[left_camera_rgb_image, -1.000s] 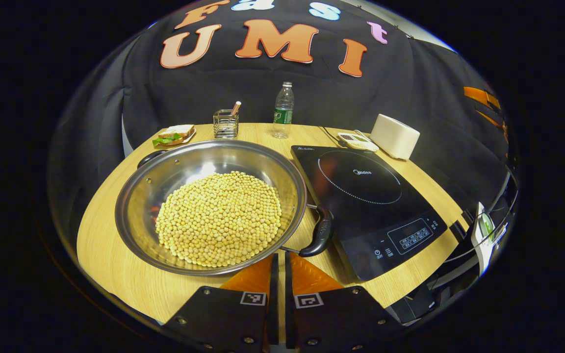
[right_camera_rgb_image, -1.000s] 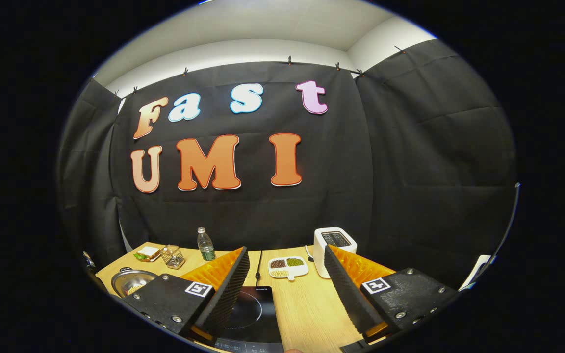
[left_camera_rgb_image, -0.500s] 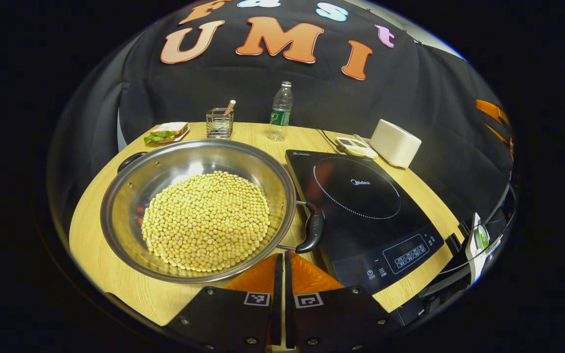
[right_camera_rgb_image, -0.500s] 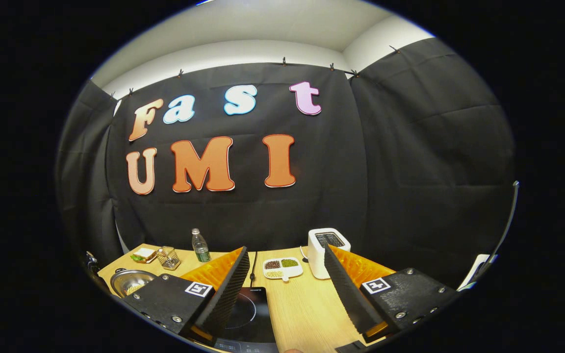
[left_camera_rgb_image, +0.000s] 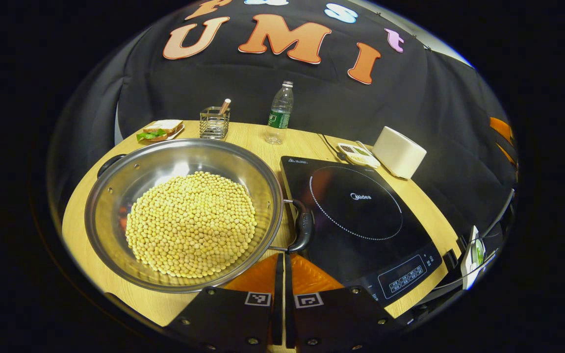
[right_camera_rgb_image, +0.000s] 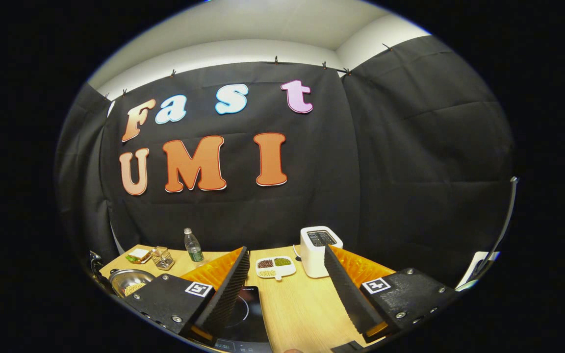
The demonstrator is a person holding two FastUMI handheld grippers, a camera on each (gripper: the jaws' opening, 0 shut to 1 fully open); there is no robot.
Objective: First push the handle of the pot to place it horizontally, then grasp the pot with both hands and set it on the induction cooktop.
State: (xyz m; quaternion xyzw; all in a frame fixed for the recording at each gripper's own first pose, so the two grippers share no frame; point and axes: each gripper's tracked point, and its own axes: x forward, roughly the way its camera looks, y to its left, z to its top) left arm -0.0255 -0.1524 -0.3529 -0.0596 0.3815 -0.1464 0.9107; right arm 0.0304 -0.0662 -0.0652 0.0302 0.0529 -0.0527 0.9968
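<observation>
A wide steel pot [left_camera_rgb_image: 115, 235] full of yellow beans [left_camera_rgb_image: 192, 223] sits on the wooden table, left of the black induction cooktop [left_camera_rgb_image: 361, 215]. Its black right handle [left_camera_rgb_image: 304, 228] rests against the cooktop's left edge; a second black handle [left_camera_rgb_image: 108, 164] sticks out at the far left rim. My left gripper [left_camera_rgb_image: 282, 267] is shut with nothing in it, its tips just below the pot's near rim and the right handle. In the right gripper view, my right gripper [right_camera_rgb_image: 287, 279] is open and raised above the table, with the pot [right_camera_rgb_image: 128, 282] far left and the cooktop [right_camera_rgb_image: 243, 314] below.
Along the table's back stand a sandwich plate [left_camera_rgb_image: 157, 130], a wire holder [left_camera_rgb_image: 214, 122], a water bottle [left_camera_rgb_image: 278, 115], a small divided dish [left_camera_rgb_image: 358, 154] and a white toaster [left_camera_rgb_image: 400, 152]. A cable [left_camera_rgb_image: 329, 142] runs behind the cooktop. The table's right edge lies close to the cooktop.
In the left gripper view the pot and handle drift left and the cooktop comes nearer the middle. The right gripper's view swings slightly right; its fingers stay open.
</observation>
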